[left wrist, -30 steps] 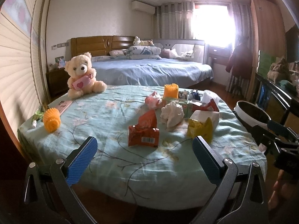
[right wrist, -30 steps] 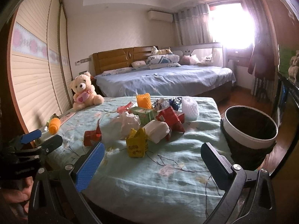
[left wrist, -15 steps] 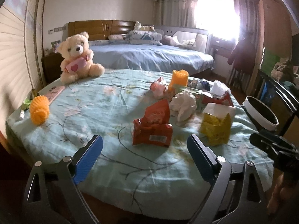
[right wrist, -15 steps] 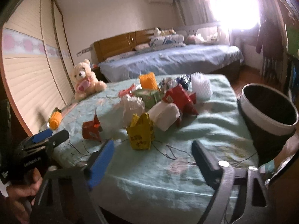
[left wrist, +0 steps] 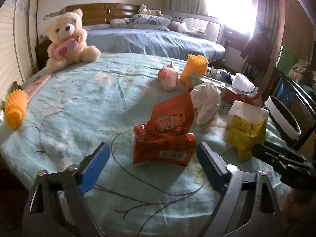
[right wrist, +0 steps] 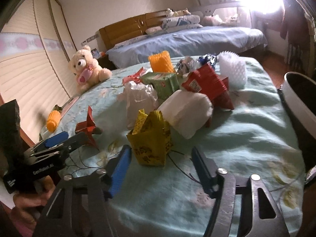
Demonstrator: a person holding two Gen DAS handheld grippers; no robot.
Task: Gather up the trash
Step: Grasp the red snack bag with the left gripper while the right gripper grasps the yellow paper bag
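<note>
While both grippers are hovering over the cloth-covered table (left wrist: 83,102), each is lining up on a different piece of litter. Directly ahead of the left gripper (left wrist: 152,164), whose blue pads are standing wide apart and gripping nothing, the red snack bag (left wrist: 165,134) is sitting upright, centred between the fingers and just beyond their tips. The right gripper (right wrist: 160,164) is likewise spread wide and empty, with the yellow wrapper (right wrist: 151,140) standing just past its fingertips, slightly toward its left finger.

Both look like thin, crinkly foil: very light, soft, and likely to slide or collapse rather than resist. Pinching the upstanding torn top edge, or squeezing across the crumpled middle, is probably safer than chasing the flat base against the cloth, which could bunch up. Off to the right gripper's far right, the white-rimmed bin (right wrist: 298,100) is waiting beside the table.
</note>
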